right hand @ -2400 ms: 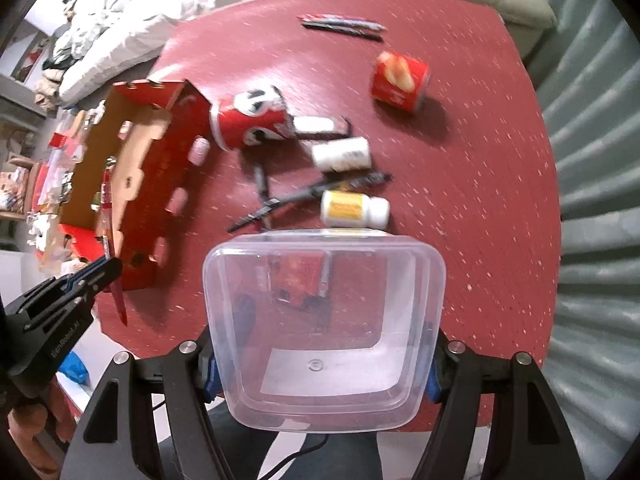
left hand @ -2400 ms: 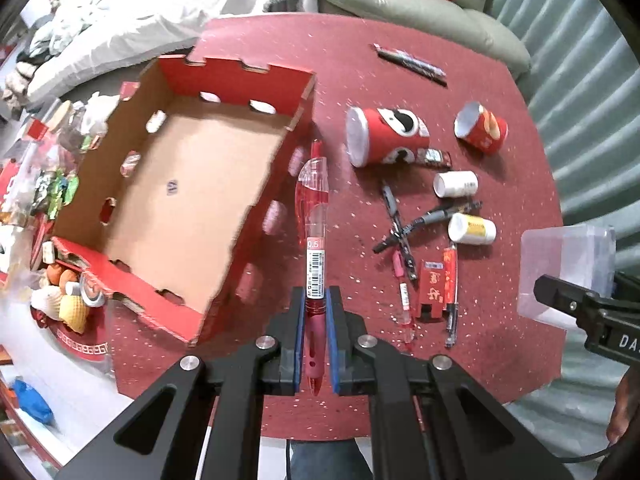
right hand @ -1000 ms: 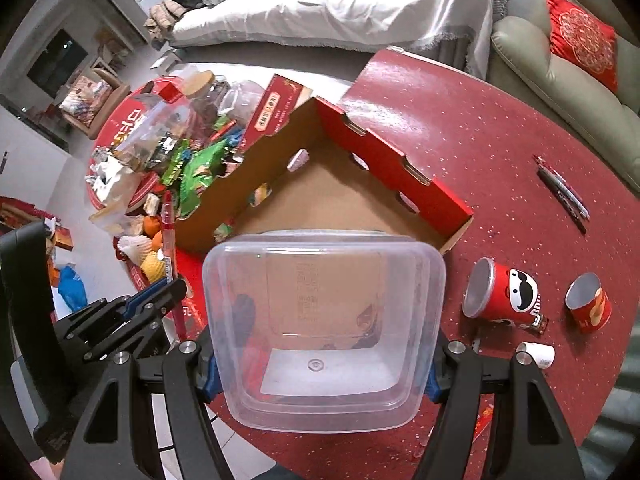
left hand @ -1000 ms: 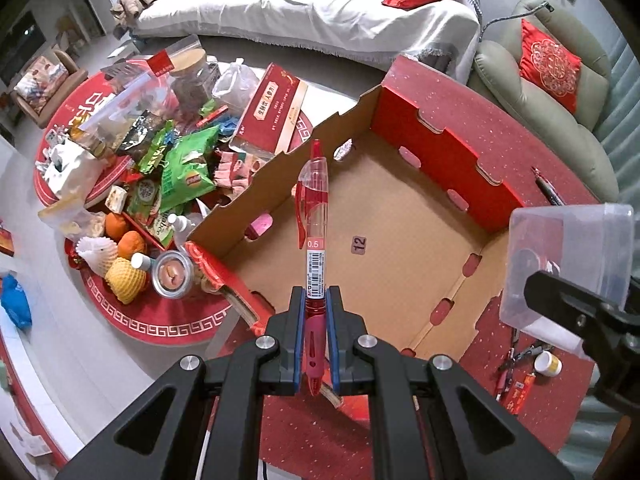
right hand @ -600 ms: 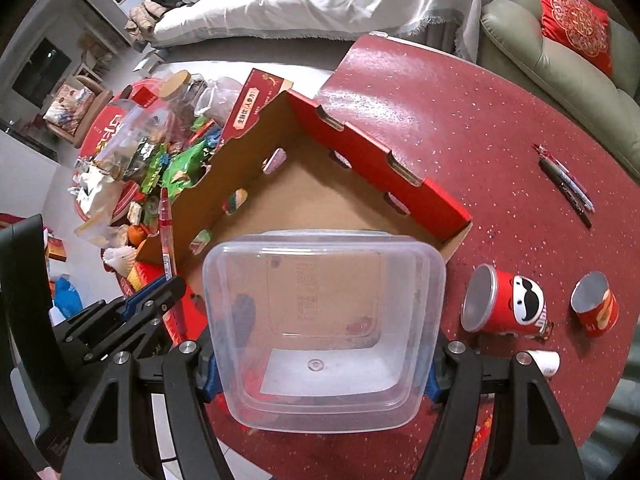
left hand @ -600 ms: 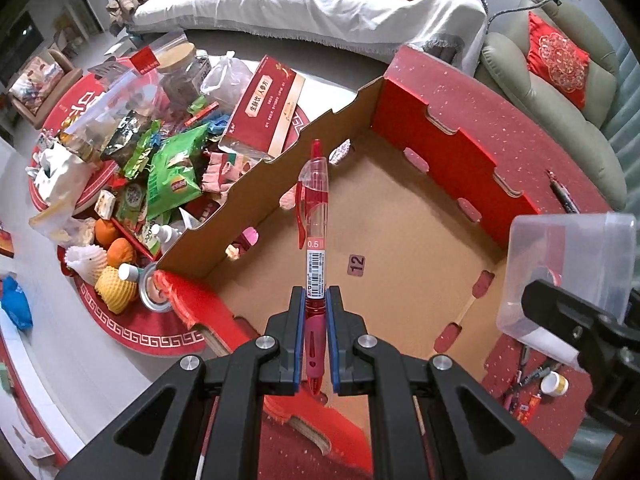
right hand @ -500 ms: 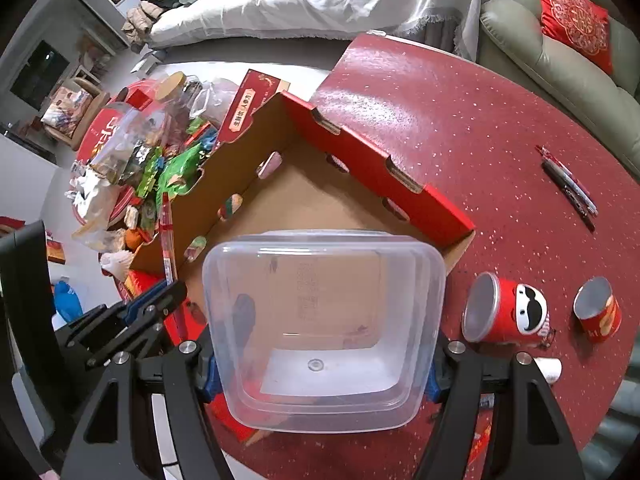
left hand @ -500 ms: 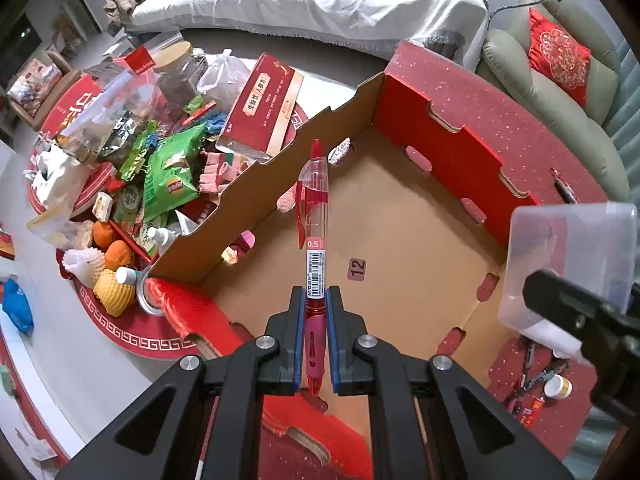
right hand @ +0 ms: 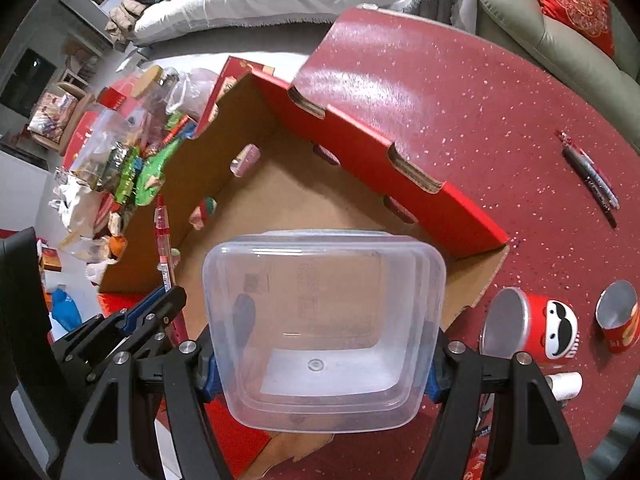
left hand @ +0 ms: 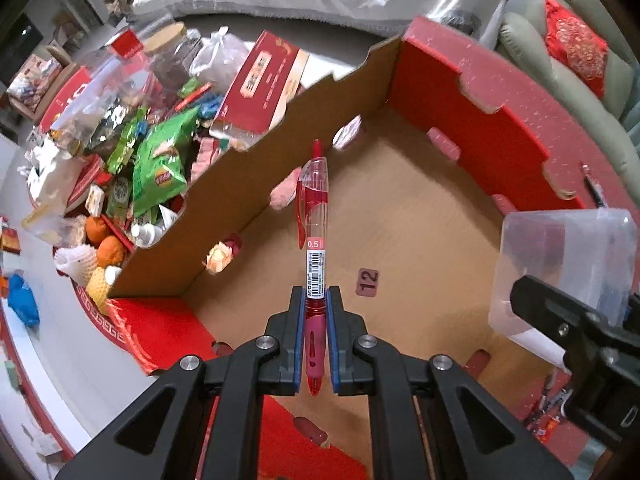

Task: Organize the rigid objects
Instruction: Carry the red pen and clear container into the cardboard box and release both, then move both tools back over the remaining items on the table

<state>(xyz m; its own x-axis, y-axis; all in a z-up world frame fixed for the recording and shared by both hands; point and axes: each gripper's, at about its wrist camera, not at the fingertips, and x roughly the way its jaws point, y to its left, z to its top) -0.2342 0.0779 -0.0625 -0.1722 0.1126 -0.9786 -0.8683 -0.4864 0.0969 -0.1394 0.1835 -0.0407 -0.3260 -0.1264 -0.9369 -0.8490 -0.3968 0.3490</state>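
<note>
The left claw is clenched on a red gel pen, its blue-padded fingers pinching the rubber grip while the barrel, marked 0.5, points forward over the open cardboard box. The pen hangs above the box's brown floor, near a small tag reading 12. The right claw is grasping a clear plastic container by its two side walls — the tub's open mouth faces the camera, and it sits above the near part of the same box. In the right wrist view the pen stands at the box's left wall. On the red speckled counter beside the box lie a tipped Pringles can, a shorter red can, a white bottle and two pens — all outside the box.
</note>
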